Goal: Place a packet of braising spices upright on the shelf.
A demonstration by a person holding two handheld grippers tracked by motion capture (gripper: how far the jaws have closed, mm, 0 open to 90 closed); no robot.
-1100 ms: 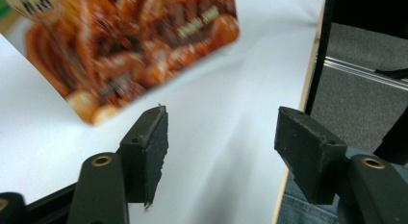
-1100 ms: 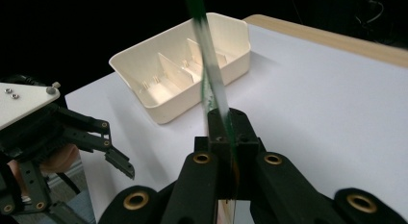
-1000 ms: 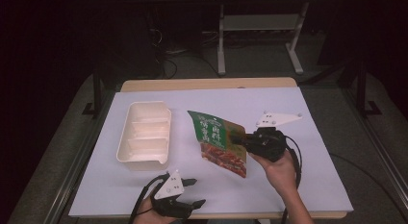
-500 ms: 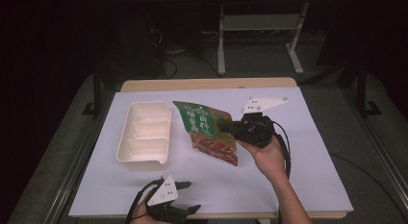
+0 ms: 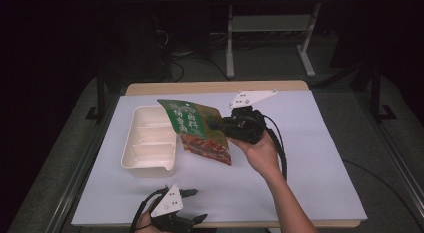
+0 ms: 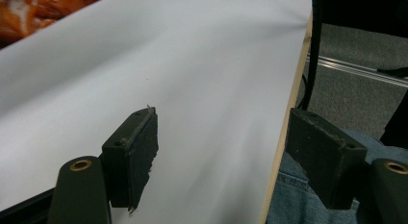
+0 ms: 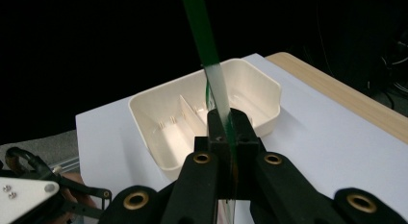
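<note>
White-papered counter [image 5: 310, 163], dark room beyond
Right gripper [image 5: 220, 125] fingers clamped on green pouch [image 5: 192, 120] beside cream tray [image 5: 150, 143]; left gripper [image 5: 192, 205] fingers apart, just opening, nothing between.

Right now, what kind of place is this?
Probably a lab or workshop recording bench: a table under white sheeting in a dark room, cables on the floor, a metal stand behind it.
</note>
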